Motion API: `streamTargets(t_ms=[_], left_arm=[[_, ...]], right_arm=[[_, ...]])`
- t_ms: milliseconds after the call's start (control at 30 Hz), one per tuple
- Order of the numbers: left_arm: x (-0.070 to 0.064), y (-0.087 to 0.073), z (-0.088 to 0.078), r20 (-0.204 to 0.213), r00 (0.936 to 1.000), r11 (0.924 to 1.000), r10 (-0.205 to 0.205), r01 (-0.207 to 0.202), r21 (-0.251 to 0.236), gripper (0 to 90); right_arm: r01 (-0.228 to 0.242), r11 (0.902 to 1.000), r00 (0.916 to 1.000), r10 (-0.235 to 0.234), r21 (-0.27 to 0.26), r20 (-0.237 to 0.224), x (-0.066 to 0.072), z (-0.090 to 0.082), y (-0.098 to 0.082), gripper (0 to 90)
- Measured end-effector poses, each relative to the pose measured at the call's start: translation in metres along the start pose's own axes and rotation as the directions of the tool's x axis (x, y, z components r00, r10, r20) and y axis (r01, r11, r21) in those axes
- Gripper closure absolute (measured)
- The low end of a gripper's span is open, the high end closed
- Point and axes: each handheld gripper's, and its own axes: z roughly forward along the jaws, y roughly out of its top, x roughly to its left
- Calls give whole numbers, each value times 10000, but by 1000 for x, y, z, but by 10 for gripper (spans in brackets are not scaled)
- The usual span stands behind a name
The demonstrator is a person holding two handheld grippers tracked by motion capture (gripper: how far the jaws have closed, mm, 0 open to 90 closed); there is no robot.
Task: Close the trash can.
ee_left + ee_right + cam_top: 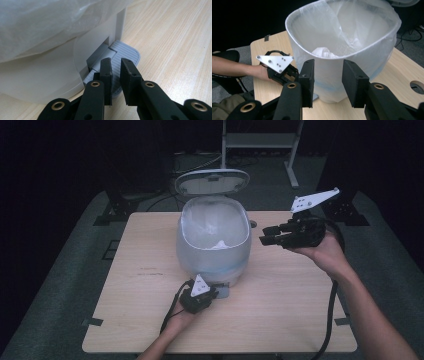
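Observation:
A white pedal bin (214,240) lined with a clear plastic bag stands mid-table, its lid (212,181) tipped up at the back. A crumpled white wad (323,53) lies inside. My left gripper (116,61) is shut with nothing between its jaws, and its tips rest on the bin's grey ribbed pedal (125,53) at the front base. In the high view that left gripper (215,292) sits low at the bin's near side. My right gripper (262,238) hangs in the air to the right of the bin and points at it. It stands open and empty (328,65).
The wooden table (145,270) has bare room left and right of the bin. A cable hole (418,86) is cut into the table near the bin. A metal frame (260,140) stands on the dark floor behind the table.

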Motion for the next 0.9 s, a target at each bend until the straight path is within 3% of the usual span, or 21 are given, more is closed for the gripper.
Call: streamTargets(t_ms=[133,333,433,533,633,900], left_arm=[[-4,6,-4,172,9997,9993,-194,188,311,758],[-18,14,-15,431,9990,9997,156,-163,170,739],[-17,17,-22,502,9986,9996,194,-203,191,724],[-14,18,-29,827,9964,9998,-197,194,43,711],[-12,19,-34,906,9958,9999,-159,154,66,697],[-6,14,-48,789,9964,9995,-322,326,-37,643]], right_arm=[[-17,10000,10000,17,-18,48,-1,-2,-8,610],[-121,9999,9998,120,41,175,-1,-6,-27,604],[-200,9998,9996,198,54,201,-1,-6,-36,602],[-189,9998,9995,186,104,261,-1,-6,-43,597],[-246,9997,9994,245,66,255,-1,-6,-48,596],[-349,9994,9987,348,19,375,-2,-4,-63,576]])
